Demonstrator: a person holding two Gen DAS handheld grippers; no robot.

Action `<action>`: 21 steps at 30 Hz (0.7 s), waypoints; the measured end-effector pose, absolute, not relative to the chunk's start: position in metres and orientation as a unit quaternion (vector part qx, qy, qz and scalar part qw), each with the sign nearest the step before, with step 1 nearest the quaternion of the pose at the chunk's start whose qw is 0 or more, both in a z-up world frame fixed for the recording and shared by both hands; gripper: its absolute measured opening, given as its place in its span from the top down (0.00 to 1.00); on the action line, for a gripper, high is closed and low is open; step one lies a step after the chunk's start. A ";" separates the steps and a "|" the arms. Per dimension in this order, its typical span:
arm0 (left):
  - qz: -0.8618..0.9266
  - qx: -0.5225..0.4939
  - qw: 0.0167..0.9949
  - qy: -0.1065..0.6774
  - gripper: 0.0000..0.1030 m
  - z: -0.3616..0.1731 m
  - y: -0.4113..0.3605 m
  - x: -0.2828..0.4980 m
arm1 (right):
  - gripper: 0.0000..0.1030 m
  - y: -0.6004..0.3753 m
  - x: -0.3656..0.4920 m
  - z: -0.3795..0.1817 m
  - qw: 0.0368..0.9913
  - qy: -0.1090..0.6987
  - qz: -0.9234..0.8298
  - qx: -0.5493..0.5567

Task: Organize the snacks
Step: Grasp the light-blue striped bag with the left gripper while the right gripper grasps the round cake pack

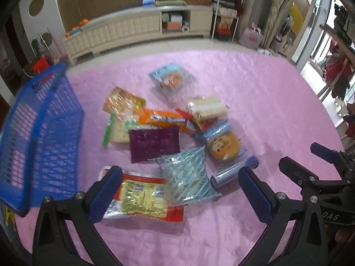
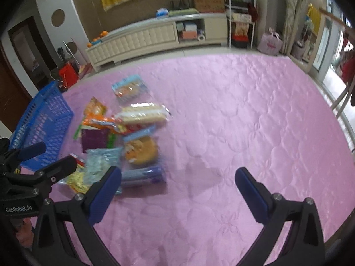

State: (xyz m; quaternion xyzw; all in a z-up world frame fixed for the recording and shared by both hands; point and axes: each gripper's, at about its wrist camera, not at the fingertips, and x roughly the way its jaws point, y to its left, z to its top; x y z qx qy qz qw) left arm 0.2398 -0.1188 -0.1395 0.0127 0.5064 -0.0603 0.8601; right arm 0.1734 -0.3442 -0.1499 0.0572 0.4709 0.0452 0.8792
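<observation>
Blue mesh basket point(image 1: 42, 137) left of snack pile point(image 1: 168, 137), contents unclear, left tool point(image 1: 179, 190) and right tool point(image 2: 177, 190) both released

left gripper point(image 1: 179, 188): black frame arms, silver screws, ribbed blue pads | right gripper point(image 2: 177, 190): same build | white lettering: "CenRobot.AI" on left gripper's body, "DAS" on right's
</observation>
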 end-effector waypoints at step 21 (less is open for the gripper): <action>-0.108 -0.056 0.819 0.561 0.49 -0.188 -0.102 0.263 | 0.00 -0.359 0.175 -0.167 0.875 0.480 0.012 0.059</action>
